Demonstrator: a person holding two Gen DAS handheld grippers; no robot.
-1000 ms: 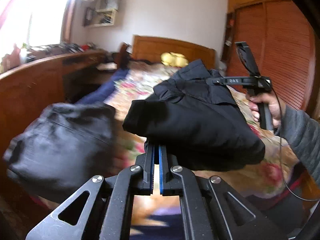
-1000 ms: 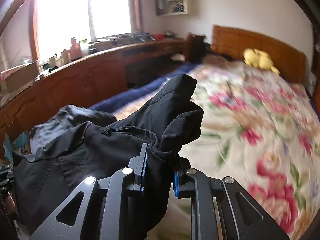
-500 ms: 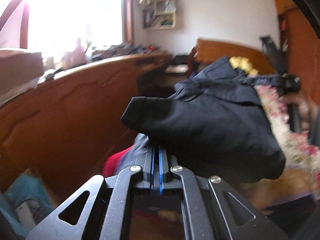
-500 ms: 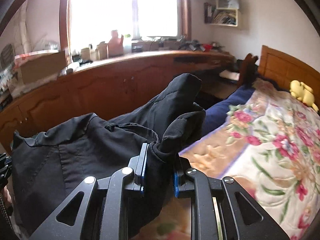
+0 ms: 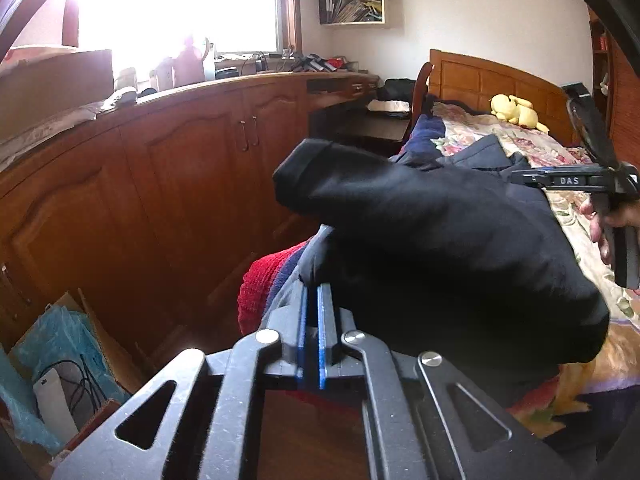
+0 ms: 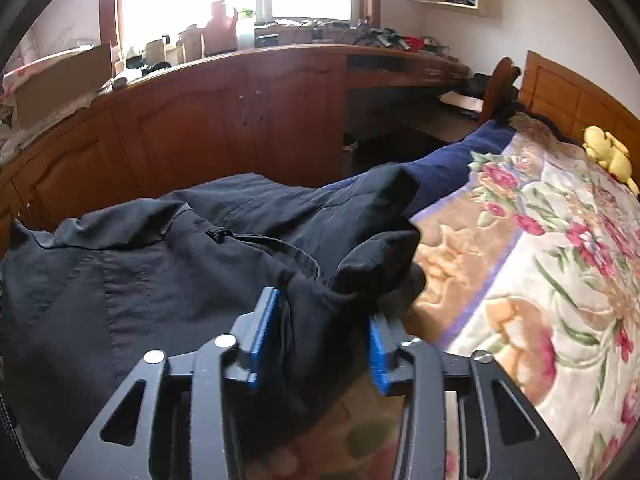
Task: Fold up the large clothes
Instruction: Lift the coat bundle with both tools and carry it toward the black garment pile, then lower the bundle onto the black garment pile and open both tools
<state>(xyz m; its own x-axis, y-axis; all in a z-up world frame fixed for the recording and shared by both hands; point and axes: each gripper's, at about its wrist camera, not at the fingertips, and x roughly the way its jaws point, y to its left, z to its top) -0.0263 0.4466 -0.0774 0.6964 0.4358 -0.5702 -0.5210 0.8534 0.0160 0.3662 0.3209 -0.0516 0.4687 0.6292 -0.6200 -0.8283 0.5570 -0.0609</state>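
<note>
The left gripper (image 5: pixel 312 304) has its blue-edged jaws drawn together until only a thin slit shows between them, and the black garment (image 5: pixel 432 248) bulges up directly ahead of and to the right of its tips; the cloth seems pinched at the very tips, though the exact bite is hidden under the overhanging fold. From that gripper the fabric runs off to the right toward the right gripper (image 5: pixel 576 180), seen side-on, with the right hand (image 5: pixel 608 228) wrapped round its handle. In the right wrist view the right gripper (image 6: pixel 320 332) stands with its jaws well parted, having just been opening, and a bunched fold of the black garment (image 6: pixel 192 256) sits loosely between the blue pads (image 6: pixel 264 328) without being squeezed; the rest of it spreads ahead and to the left of the tips. The garment is dark and matte, a large piece with stitched seams, a collar-like edge and a thin cord or loop crossing its surface, crumpled into soft rolls near the tips and flatter farther left. It lies over the near edge of the bed (image 6: pixel 540 264), whose flowered cover stretches to the right of the right gripper. Just beyond the left gripper's tips, under the black cloth, a red knitted fabric (image 5: pixel 264 280) shows.
</note>
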